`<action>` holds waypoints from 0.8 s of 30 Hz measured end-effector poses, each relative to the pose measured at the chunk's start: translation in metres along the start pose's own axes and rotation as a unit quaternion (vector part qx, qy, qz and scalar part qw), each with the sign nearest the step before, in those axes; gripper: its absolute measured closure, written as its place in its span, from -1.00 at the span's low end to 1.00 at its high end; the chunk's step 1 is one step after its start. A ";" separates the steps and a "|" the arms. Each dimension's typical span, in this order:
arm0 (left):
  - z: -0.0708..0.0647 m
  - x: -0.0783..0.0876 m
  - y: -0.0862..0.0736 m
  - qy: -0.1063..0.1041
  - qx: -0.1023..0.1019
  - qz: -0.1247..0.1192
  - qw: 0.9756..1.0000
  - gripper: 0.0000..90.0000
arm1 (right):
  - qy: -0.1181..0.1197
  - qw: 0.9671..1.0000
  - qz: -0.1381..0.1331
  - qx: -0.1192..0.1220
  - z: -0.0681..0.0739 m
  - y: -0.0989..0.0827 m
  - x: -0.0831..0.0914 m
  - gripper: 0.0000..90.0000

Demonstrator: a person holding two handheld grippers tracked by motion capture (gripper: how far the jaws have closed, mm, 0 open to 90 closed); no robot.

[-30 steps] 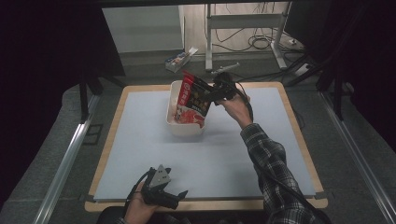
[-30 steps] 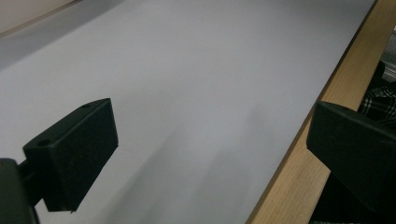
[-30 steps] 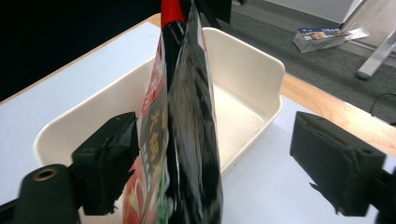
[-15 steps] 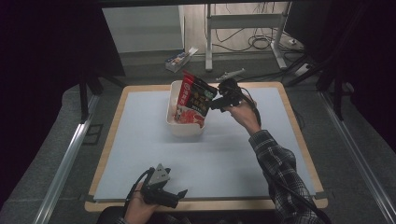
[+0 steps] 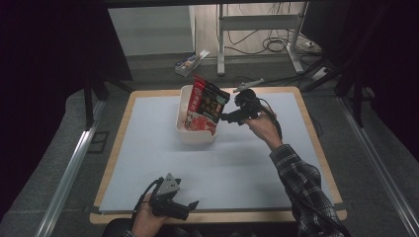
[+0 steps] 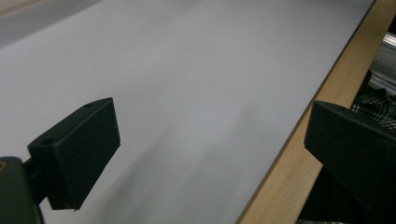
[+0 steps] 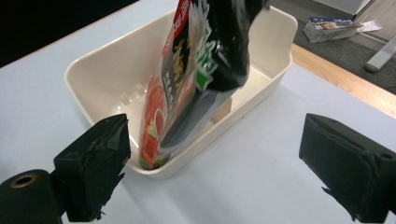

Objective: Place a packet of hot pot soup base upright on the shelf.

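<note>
Standing in bin: a red-and-black food pouch point(image 5: 206, 107) leans upright in the white plastic bin point(image 5: 184, 133) near the far edge of the table point(image 5: 276, 217), its lower end down inside and its top sticking out above the rim.
Right gripper: the right gripper point(image 5: 223, 117) sits just beside the pouch with its jaws spread wide; they have just been opening, and in the right gripper view point(image 7: 212, 156) nothing lies between the pads, the pouch point(image 7: 196, 79) and bin point(image 7: 98, 70) being a little way ahead.
Left gripper: the left gripper point(image 5: 193, 204) is parked at the near edge of the table, jaws apart and empty, with bare white mat point(image 6: 187, 84) under it.
Done so far: by my reading the pouch is already delivered into the bin and let go.
Left to do: probably only drawing the right hand clear; the pouch is propped at a tilt, so it could slump or want a nudge to lie flat.
</note>
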State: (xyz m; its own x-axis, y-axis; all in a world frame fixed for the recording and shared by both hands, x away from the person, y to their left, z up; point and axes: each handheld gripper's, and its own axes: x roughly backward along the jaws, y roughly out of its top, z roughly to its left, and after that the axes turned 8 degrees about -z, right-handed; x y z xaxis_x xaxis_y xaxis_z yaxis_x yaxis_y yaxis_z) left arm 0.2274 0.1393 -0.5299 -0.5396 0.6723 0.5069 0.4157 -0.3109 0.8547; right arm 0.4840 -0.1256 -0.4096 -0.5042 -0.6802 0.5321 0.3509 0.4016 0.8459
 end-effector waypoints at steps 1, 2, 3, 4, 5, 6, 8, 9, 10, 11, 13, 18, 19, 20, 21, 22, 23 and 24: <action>0.000 0.000 0.000 -0.003 0.002 0.000 1.000 -0.92 | 0.002 1.000 0.000 0.000 0.000 -0.001 0.002 -0.82; 0.000 0.000 0.000 -0.005 0.002 0.001 1.000 -0.92 | 0.003 1.000 0.001 0.002 0.001 -0.002 0.003 -0.84; -0.001 0.000 0.000 -0.005 0.001 0.001 1.000 -0.91 | 0.003 1.000 0.001 0.002 0.002 -0.003 0.005 -0.85; -0.001 0.000 0.000 -0.005 -0.001 0.003 1.000 -0.91 | 0.002 1.000 0.002 0.001 0.003 -0.004 0.006 -0.87; -0.001 0.000 0.000 -0.006 -0.001 0.003 1.000 -0.91 | 0.003 1.000 0.003 0.003 0.003 -0.006 0.008 -0.89; -0.001 0.000 0.000 -0.006 -0.001 0.003 1.000 -0.91 | 0.003 1.000 0.004 0.004 0.004 -0.008 0.010 -0.90; -0.001 0.000 0.000 -0.007 -0.001 0.003 1.000 -0.91 | 0.002 1.000 0.006 0.007 0.006 -0.010 0.012 -0.93; -0.001 0.000 0.000 -0.007 -0.001 0.003 1.000 -0.90 | 0.001 1.000 0.006 0.008 0.007 -0.012 0.014 -0.94; -0.001 0.000 0.000 -0.007 -0.001 0.004 1.000 -0.90 | 0.000 1.000 0.006 0.009 0.008 -0.013 0.015 -0.94; -0.001 0.000 0.000 -0.007 -0.001 0.004 1.000 -0.90 | 0.002 1.000 0.006 0.011 0.009 -0.016 0.017 -0.95; -0.002 0.000 0.000 -0.008 -0.002 0.005 1.000 -0.90 | 0.003 1.000 0.007 0.012 0.011 -0.019 0.019 -0.96; -0.002 -0.001 0.000 -0.007 -0.006 0.008 1.000 -0.89 | 0.002 1.000 0.001 0.014 0.016 -0.030 0.024 -0.96; -0.002 -0.001 0.000 -0.006 -0.008 0.009 1.000 -0.89 | 0.003 1.000 0.001 0.015 0.016 -0.032 0.025 -0.96; -0.003 -0.001 0.000 -0.006 -0.009 0.010 1.000 -0.89 | 0.004 1.000 0.001 0.014 0.017 -0.034 0.025 -0.96; -0.003 -0.001 0.000 -0.006 -0.011 0.011 1.000 -0.89 | 0.004 1.000 0.002 0.017 0.018 -0.037 0.026 -0.96; -0.003 -0.001 0.000 -0.006 -0.011 0.012 1.000 -0.89 | 0.003 1.000 0.002 0.017 0.019 -0.040 0.026 -0.96; -0.003 -0.001 0.000 -0.005 -0.011 0.012 1.000 -0.89 | 0.002 1.000 0.002 0.020 0.020 -0.042 0.027 -0.96; -0.003 -0.001 0.000 -0.005 -0.012 0.013 1.000 -0.89 | 0.002 1.000 0.001 0.022 0.021 -0.045 0.027 -0.96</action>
State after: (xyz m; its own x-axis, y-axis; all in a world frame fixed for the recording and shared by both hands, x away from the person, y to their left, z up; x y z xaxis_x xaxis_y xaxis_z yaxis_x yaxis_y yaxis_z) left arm 0.2262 0.1365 -0.5303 -0.5217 0.6707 0.5273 0.4114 -0.3437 0.8442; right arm 0.4384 -0.1494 -0.4320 -0.5009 -0.6810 0.5341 0.3175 0.4295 0.8454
